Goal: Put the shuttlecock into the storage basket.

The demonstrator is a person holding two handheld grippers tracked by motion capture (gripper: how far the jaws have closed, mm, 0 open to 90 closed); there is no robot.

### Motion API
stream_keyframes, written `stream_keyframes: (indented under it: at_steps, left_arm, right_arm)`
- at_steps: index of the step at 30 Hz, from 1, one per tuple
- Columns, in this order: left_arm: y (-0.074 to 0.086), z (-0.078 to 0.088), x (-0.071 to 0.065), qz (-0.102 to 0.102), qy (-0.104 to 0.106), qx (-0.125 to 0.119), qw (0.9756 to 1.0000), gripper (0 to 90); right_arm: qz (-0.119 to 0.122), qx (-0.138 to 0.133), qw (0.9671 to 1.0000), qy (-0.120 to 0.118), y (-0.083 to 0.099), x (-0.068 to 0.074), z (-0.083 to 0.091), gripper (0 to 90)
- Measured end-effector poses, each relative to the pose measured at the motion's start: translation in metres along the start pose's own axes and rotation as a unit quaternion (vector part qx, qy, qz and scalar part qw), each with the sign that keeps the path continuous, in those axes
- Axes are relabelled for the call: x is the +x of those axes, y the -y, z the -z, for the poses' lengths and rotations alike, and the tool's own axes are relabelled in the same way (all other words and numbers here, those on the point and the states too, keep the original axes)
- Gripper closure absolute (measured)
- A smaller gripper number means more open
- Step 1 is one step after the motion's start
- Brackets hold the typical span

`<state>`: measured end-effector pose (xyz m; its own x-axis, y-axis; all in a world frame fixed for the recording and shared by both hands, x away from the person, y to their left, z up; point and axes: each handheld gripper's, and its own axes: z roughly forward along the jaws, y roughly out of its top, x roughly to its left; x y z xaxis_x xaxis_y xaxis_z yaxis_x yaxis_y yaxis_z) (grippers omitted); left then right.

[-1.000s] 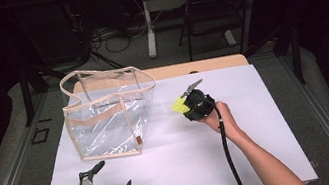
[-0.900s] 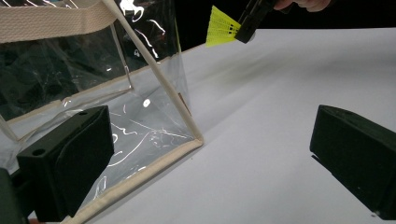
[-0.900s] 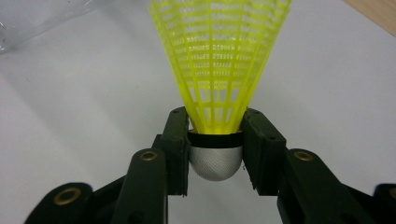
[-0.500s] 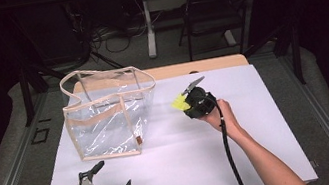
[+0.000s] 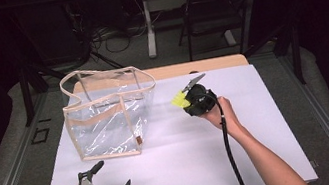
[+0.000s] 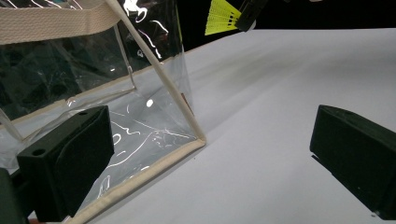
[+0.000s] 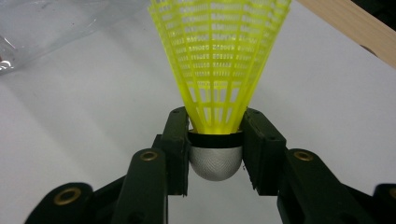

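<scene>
A yellow plastic shuttlecock (image 7: 219,60) with a silver rounded base is clamped at its neck between the jaws of my right gripper (image 7: 215,147). In the high view that right gripper (image 5: 185,98) is held above the middle of the table, to the right of the bag, with the shuttlecock (image 5: 180,100) pointing left toward it. A clear plastic tote bag (image 5: 108,114) with beige trim stands open at the left. My left gripper (image 5: 113,178) rests near the front left edge, open, its jaws wide apart beside the bag's front corner (image 6: 198,137). The shuttlecock (image 6: 223,16) shows far off.
The white table (image 5: 268,120) has a wooden strip (image 5: 218,63) along its far edge. A black chair (image 5: 217,10) and desk legs with cables stand on the floor behind. Bare table surface lies right of the bag and in front of it.
My right gripper with the shuttlecock has shifted slightly up and toward the bag. The left gripper has stayed where it was.
</scene>
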<state>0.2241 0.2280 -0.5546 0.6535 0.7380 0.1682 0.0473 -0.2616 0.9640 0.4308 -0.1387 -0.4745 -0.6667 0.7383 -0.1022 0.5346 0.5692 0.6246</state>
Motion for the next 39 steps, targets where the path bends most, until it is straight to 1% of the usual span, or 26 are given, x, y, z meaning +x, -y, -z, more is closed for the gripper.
stream_keyframes:
  at_steps: [7,14,17,18,22,27,29,32,39]
  left_arm:
    - [0.000,0.000,0.000,0.000,0.001,0.000,1.0000,0.0]
    - [0.000,0.000,0.000,0.000,0.001,0.001,1.0000,0.0]
    - [0.000,0.000,0.000,0.001,0.000,-0.001,1.0000,0.0]
    - [0.000,-0.001,0.000,0.002,0.000,-0.001,1.0000,0.0]
    - [0.000,-0.001,0.000,0.000,0.000,0.001,1.0000,0.0]
    - [0.000,-0.001,0.000,0.000,0.001,0.002,1.0000,0.0]
    - [0.000,-0.001,0.000,0.002,0.000,-0.001,1.0000,0.0]
    - [0.000,0.000,0.000,0.000,0.001,0.002,1.0000,0.0]
    - [0.000,0.000,0.000,-0.001,0.001,0.002,1.0000,0.0]
  right_arm:
    - [0.004,-0.001,1.0000,-0.001,-0.004,0.001,0.001,64.4]
    - [0.003,-0.005,1.0000,0.000,-0.008,0.000,0.004,64.5]
    - [0.002,-0.011,0.9999,0.002,-0.009,0.000,0.006,64.5]
    - [0.002,-0.008,1.0000,0.002,-0.009,0.000,0.007,64.5]
    - [0.000,-0.010,1.0000,0.002,-0.011,-0.002,0.009,64.5]
    - [-0.001,-0.017,0.9998,0.001,-0.016,-0.002,0.014,64.5]
    - [-0.001,-0.020,0.9998,0.000,-0.017,-0.002,0.015,64.5]
    - [0.001,-0.019,0.9998,0.000,-0.018,-0.001,0.015,64.5]
    - [0.001,-0.020,0.9998,-0.003,-0.020,-0.002,0.017,64.6]
